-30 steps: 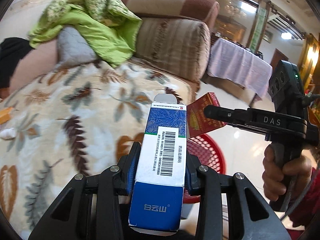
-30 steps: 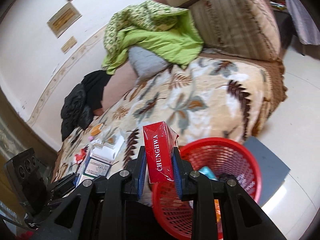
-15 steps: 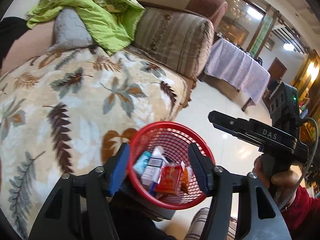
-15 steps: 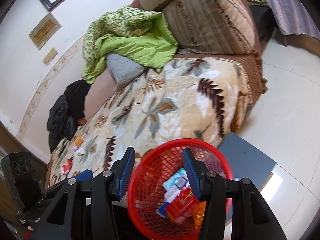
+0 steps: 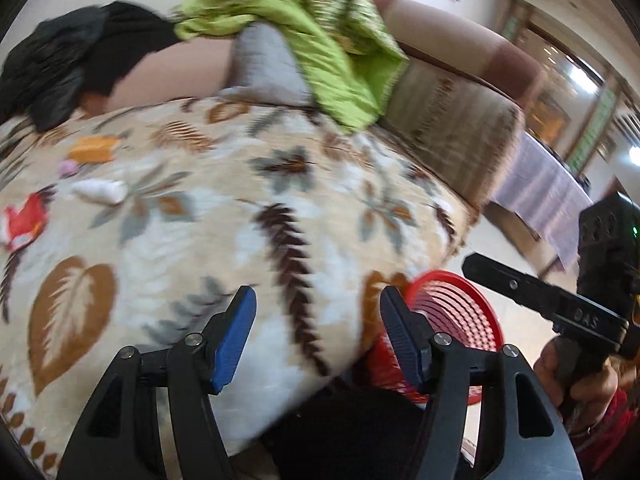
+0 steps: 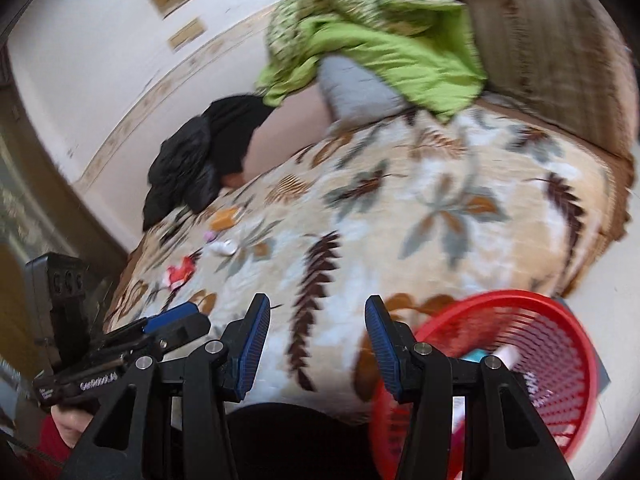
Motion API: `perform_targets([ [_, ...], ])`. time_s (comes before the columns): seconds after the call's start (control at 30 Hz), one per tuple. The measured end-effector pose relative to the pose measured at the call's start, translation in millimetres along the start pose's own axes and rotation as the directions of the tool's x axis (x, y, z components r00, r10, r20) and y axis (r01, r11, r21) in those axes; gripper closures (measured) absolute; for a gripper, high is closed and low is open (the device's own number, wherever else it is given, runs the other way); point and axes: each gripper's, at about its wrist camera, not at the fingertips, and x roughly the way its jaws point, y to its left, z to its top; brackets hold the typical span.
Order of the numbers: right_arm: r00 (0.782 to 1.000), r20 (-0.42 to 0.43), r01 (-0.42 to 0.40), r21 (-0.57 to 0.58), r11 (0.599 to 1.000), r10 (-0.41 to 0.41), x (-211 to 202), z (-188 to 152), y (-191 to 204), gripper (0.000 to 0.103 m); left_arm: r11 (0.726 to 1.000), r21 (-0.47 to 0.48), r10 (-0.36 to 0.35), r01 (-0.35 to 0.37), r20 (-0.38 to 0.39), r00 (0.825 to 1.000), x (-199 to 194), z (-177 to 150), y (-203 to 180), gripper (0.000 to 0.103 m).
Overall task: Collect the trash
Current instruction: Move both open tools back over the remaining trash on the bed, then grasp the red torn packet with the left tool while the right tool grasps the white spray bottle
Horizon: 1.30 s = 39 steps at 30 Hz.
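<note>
Both views are motion-blurred. My left gripper (image 5: 316,312) stands open over the leaf-patterned blanket (image 5: 208,240), nothing between its blue pads. My right gripper (image 6: 314,320) is open and empty too, above the blanket's front edge (image 6: 400,216). The red mesh basket (image 6: 532,360) sits on the floor at lower right with boxes inside; in the left wrist view the basket (image 5: 452,304) shows beside the right finger. Small trash lies far left on the blanket: an orange piece (image 5: 94,149), a white crumpled piece (image 5: 100,191), a red wrapper (image 5: 26,220), a pink bit (image 5: 67,167). The red wrapper (image 6: 180,272) and white piece (image 6: 224,247) show in the right view.
A green quilt (image 6: 372,40) and grey pillow (image 6: 356,88) lie against the sofa back. Black clothing (image 6: 200,156) is heaped at the far left end. A striped sofa arm (image 5: 452,144) stands at right. A cloth-covered table (image 5: 540,188) stands beyond on the tiled floor.
A second ago the left gripper held a blue-white box and the right a red box; both boxes dropped into the basket. Both grippers have since swung left over the blanket.
</note>
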Motion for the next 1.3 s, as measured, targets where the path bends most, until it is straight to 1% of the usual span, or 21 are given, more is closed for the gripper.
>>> perform_targets([
  [0.13,0.998,-0.054,-0.034,-0.068,0.997,0.03,28.6,4.3,29.2,0.049,0.995,-0.082,0.061,-0.059,0.029,0.998,-12.7,1.8,44.4,0.04],
  [0.2,0.996,-0.077,-0.055,-0.092,0.994,0.048,39.2,6.0,40.7,0.049,0.987,-0.129,0.104,-0.097,0.047,0.993,-19.2,2.9,69.5,0.04],
  [0.27,0.994,-0.092,-0.066,-0.116,0.991,0.056,50.2,7.0,54.0,0.049,0.974,-0.181,0.15,-0.136,0.064,0.987,-26.6,3.6,95.9,0.04],
  [0.33,0.991,-0.114,-0.085,-0.13,0.988,0.07,61.9,8.6,63.0,0.048,0.951,-0.25,0.207,-0.183,0.074,0.976,-33.6,5.5,128.1,0.04],
  [0.43,0.985,-0.146,-0.111,-0.148,0.983,0.089,82.1,10.4,75.7,0.048,0.895,-0.375,0.29,-0.24,0.08,0.954,-47.4,6.7,182.4,0.04],
  [0.53,0.979,-0.18,-0.129,-0.172,0.977,0.097,104.3,12.9,86.5,0.048,0.814,-0.507,0.368,-0.283,0.072,0.927,-59.6,6.5,239.1,0.04],
  [0.6,0.974,-0.199,-0.142,-0.187,0.972,0.104,119.1,15.6,92.5,0.048,0.764,-0.561,0.422,-0.319,0.061,0.905,-62.0,8.6,272.2,0.04],
  [0.63,0.972,-0.209,-0.147,-0.195,0.97,0.105,127.4,17.7,95.8,0.048,0.745,-0.576,0.44,-0.336,0.046,0.897,-59.3,10.4,285.1,0.04],
  [0.67,0.97,-0.218,-0.152,-0.204,0.967,0.107,136.2,20.1,99.0,0.048,0.735,-0.591,0.436,-0.332,0.037,0.899,-55.3,12.5,298.1,0.04],
  [0.73,0.966,-0.235,-0.164,-0.217,0.962,0.112,154.5,25.0,104.9,0.048,0.728,-0.614,0.403,-0.305,0.024,0.915,-40.4,18.3,318.2,0.048],
  [0.77,0.964,-0.242,-0.167,-0.22,0.961,0.112,161.5,27.0,107.0,0.048,0.725,-0.625,0.384,-0.29,0.016,0.923,-30.2,22.0,328.1,0.05],
  [0.8,0.961,-0.25,-0.172,-0.223,0.959,0.114,169.9,29.1,109.6,0.048,0.729,-0.627,0.365,-0.275,0.016,0.931,-21.0,25.8,333.0,0.054],
  [0.83,0.958,-0.26,-0.18,-0.225,0.958,0.119,180.8,32.2,112.4,0.048,0.727,-0.628,0.359,-0.279,0.001,0.933,-11.4,29.7,337.7,0.059],
  [0.87,0.956,-0.266,-0.185,-0.226,0.956,0.122,188.2,34.7,114.7,0.048,0.727,-0.625,0.36,-0.286,-0.008,0.933,-3.5,32.8,339.9,0.062],
  [0.93,0.952,-0.28,-0.193,-0.236,0.952,0.124,203.8,39.1,119.5,0.048,0.741,-0.606,0.353,-0.289,-0.014,0.935,14.7,42.1,343.4,0.065],
  [0.97,0.95,-0.287,-0.197,-0.244,0.95,0.124,213.5,42.4,123.2,0.048,0.745,-0.6,0.349,-0.29,-0.019,0.937,22.2,44.4,344.5,0.068],
  [1.03,0.948,-0.297,-0.2,-0.263,0.944,0.118,231.4,48.9,131.2,0.048,0.754,-0.584,0.352,-0.301,-0.027,0.935,32.8,46.4,346.9,0.092],
  [1.07,0.946,-0.303,-0.203,-0.279,0.939,0.115,241.9,52.6,136.6,0.048,0.761,-0.567,0.361,-0.316,-0.034,0.932,35.3,47.6,345.3,0.092],
  [1.13,0.945,-0.31,-0.207,-0.324,0.923,0.103,264.4,59.3,148.3,0.048,0.774,-0.54,0.378,-0.331,-0.026,0.925,32.9,49.9,343.4,0.096],
  [1.27,0.944,-0.324,-0.201,-0.414,0.888,0.063,309.4,67.7,167.5,0.048,0.787,-0.522,0.391,-0.328,0.011,0.92,20.4,51.4,342.0,0.099],
  [1.3,0.94,-0.337,-0.2,-0.43,0.88,0.049,322.0,69.4,172.1,0.048,0.791,-0.514,0.396,-0.33,0.019,0.918,17.4,52.2,341.0,0.099],
])
